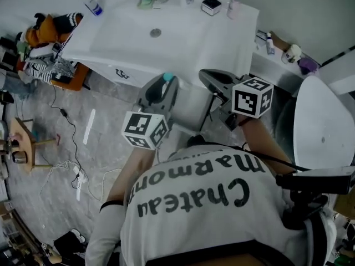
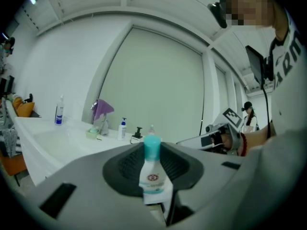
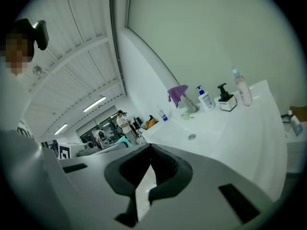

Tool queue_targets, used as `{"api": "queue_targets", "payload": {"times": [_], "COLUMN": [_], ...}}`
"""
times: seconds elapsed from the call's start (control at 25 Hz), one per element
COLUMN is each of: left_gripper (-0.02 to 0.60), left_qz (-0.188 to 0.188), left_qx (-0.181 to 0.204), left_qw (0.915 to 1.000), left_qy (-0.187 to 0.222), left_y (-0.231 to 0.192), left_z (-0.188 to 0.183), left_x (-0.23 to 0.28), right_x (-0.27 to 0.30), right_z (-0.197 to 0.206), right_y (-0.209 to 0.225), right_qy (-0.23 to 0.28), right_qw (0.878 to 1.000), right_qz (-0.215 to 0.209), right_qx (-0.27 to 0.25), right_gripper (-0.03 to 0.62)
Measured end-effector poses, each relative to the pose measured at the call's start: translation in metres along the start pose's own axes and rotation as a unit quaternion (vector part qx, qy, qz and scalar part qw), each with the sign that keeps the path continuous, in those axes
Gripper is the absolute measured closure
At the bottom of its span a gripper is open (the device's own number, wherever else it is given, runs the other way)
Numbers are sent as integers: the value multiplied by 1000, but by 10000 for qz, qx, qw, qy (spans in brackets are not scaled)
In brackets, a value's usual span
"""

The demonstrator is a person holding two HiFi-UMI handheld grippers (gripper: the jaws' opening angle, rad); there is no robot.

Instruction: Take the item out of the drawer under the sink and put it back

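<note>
A small white bottle with a teal cap stands upright between the jaws of my left gripper, which is shut on it. In the head view its teal cap pokes out at the tip of the left gripper, held up in front of the white sink. The right gripper is raised beside it, a little to the right. The right gripper is shut, its pad tips meet and nothing is between them. The white cabinet front under the sink shows between the two grippers.
Along the sink's back edge stand a black pump dispenser, a pink bottle, a blue-labelled bottle and a tap with a purple cloth. A toilet is at the right, an orange stool with clothes at the left, cables on the floor.
</note>
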State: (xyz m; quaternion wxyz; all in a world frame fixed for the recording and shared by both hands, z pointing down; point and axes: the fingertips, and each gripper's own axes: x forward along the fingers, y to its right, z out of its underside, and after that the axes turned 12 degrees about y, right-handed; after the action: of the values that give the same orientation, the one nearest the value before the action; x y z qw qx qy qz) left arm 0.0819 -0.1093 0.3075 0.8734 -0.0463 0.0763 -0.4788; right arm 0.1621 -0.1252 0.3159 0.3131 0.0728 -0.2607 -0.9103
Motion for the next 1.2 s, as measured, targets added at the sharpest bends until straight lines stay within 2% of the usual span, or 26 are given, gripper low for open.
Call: {"api": "queue_targets", "payload": {"times": [0.2,0.4,0.52,0.64,0.92,1.2], "left_gripper": [479,480,480,480,482,482], "left_qz": [-367,-535,-722,-840,-636,-304], "left_qx": [-160,16,10,-17,64,92], "left_qw": [9986,9975,9956,9940,9955,9973], "left_qy": [345,459,604,702,698,666], "left_y": [-4,-13,-27,-37,-55,-87], "left_z": [-21,-41,-52,-59,-72,-86], "left_x": [-4,-18,-30,-39,-54,-72], "right_x": [14,40,53,63,88,117], "right_z": [-12,-9,-7,-4,6,11], "right_y": [-14,-43,-64,-77,-101,-125], "right_qy": [46,-126,-181,-249,-268,-133], "right_qw": [9998,9976,9941,9917,9924,9948], "right_qz": [-168,-638,-954,-1089,-1049,-797], "right_qx": [40,-252,-484,-634,-580,-619], "right_gripper": [585,585,585,585,585,585]}}
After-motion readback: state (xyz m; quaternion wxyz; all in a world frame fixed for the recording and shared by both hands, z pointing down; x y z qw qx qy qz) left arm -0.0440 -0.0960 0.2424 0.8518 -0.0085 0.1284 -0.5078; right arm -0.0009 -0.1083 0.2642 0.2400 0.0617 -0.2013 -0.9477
